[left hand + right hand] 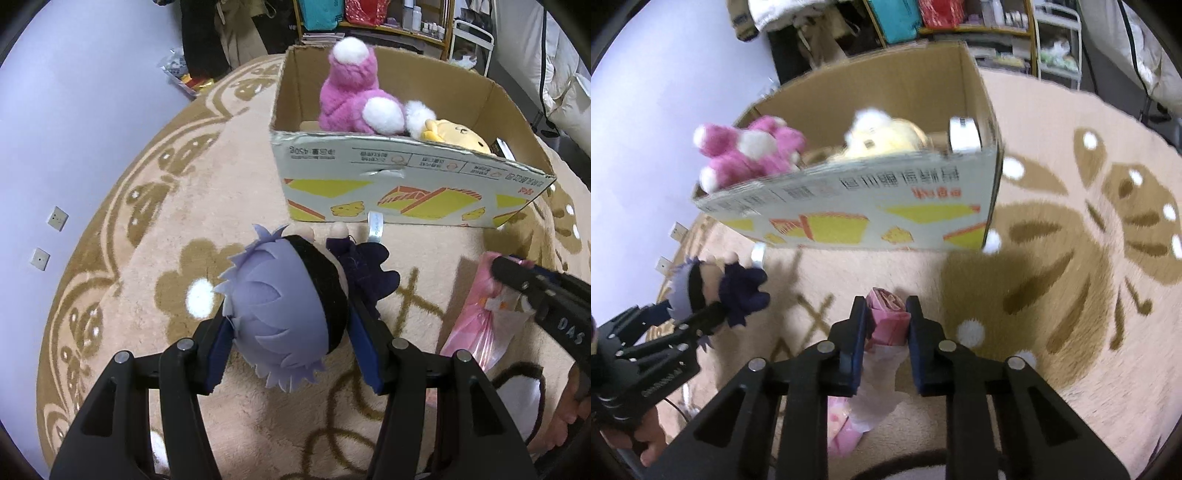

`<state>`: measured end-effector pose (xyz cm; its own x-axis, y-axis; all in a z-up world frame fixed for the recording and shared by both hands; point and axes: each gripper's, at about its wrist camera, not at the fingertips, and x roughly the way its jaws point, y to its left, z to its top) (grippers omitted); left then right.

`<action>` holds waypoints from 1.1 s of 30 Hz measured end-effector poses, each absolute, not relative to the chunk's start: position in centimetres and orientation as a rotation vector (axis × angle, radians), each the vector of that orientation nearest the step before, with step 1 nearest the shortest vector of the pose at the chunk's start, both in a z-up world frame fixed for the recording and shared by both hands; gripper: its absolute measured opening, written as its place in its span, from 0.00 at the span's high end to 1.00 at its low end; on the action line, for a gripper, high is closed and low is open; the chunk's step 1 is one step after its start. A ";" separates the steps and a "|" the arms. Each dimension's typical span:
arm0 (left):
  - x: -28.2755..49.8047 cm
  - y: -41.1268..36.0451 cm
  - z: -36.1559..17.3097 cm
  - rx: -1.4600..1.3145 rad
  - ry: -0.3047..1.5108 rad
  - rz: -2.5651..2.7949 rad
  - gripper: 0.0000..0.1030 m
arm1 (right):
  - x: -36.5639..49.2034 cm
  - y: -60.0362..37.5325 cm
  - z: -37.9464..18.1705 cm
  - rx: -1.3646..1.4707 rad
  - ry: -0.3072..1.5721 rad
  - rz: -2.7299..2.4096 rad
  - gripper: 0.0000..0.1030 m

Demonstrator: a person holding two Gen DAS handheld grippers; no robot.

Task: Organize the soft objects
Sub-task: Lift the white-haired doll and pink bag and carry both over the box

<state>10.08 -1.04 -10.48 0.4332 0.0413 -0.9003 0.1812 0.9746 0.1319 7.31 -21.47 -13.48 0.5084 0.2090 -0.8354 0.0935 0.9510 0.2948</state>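
Note:
My left gripper (291, 306) is shut on a doll with lilac hair (284, 317) and dark clothes, held above the rug just in front of the cardboard box (406, 177). It also shows in the right wrist view (709, 295). My right gripper (886, 310) is shut on a pink packet (886, 314) in a plastic wrapper, and shows at the right of the left wrist view (498, 269). Inside the box lie a pink and white plush (351, 99) and a yellow plush (458, 136). A tape roll (964, 134) sits in the box corner.
A beige rug (147, 258) with brown patterns covers the floor. A lilac wall (74, 92) with sockets is on the left. Shelves (369, 22) with bags and bottles stand behind the box. A white rack (1056, 44) is at the back right.

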 end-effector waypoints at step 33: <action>9.8 1.2 0.6 0.146 0.728 -0.047 0.45 | 4.2 -21.6 2.3 0.135 0.441 0.069 0.83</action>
<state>9.76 1.16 0.60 0.7457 0.0081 -0.6663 0.0932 0.9888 0.1163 4.15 -21.63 2.31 0.9021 0.0958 -0.4208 -0.0374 0.9887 0.1449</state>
